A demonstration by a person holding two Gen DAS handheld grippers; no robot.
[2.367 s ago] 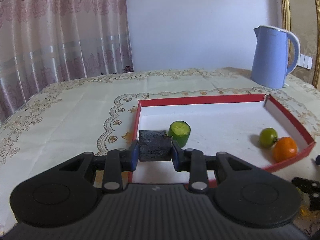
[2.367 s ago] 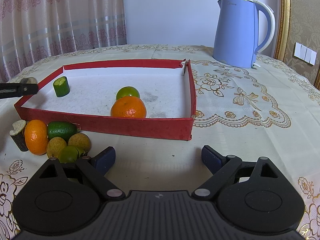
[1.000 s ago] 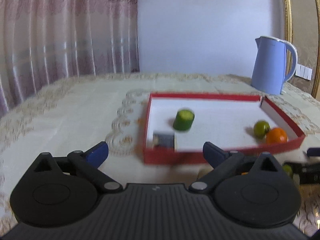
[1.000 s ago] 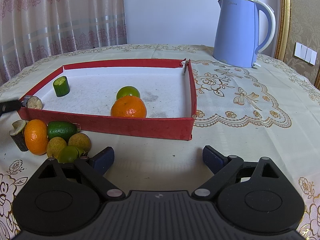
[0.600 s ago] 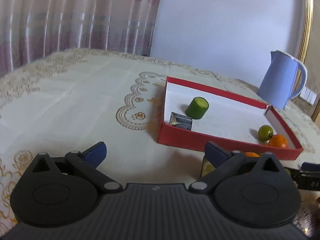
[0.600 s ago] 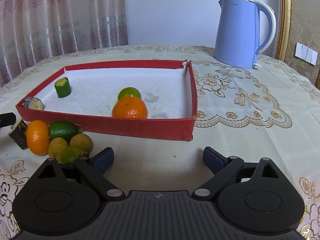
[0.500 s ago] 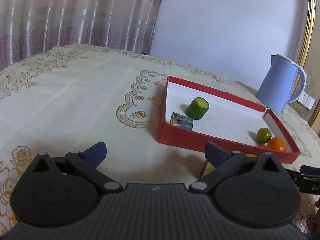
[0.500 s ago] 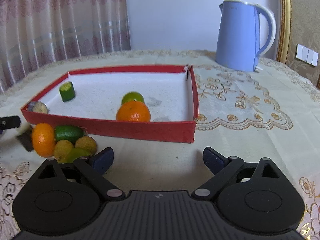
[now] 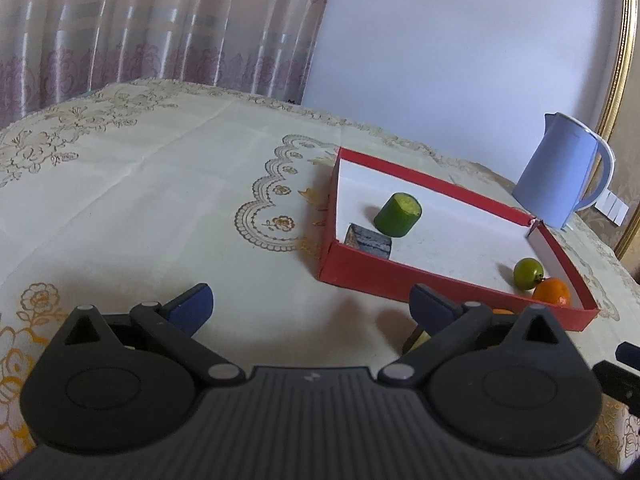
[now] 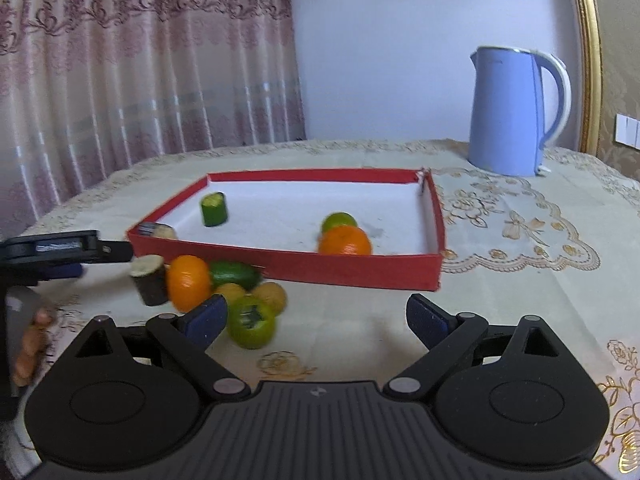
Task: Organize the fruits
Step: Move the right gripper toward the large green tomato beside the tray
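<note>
Meanwhile both the left gripper (image 9: 312, 302) and right gripper (image 10: 316, 316) are gaping wide and empty, lower centre, the blue kettle (image 10: 510, 114) showing no legible writing.

A table (image 10: 520, 280) draped in a cream cloth with gold floral embroidery and scalloped lace motifs fills the foreground, daylight glowing through the pinkish patterned curtains (image 10: 140, 60) that hang behind it. To the right of the curtains stands a plain pale wall (image 10: 380, 40), and right of that a gilded frame (image 10: 588, 40) runs upward beside a white wall switch plate (image 10: 628, 130). A light blue electric kettle (image 10: 512, 112) sits on the cloth at the table's far right, just in front of the frame.
</note>
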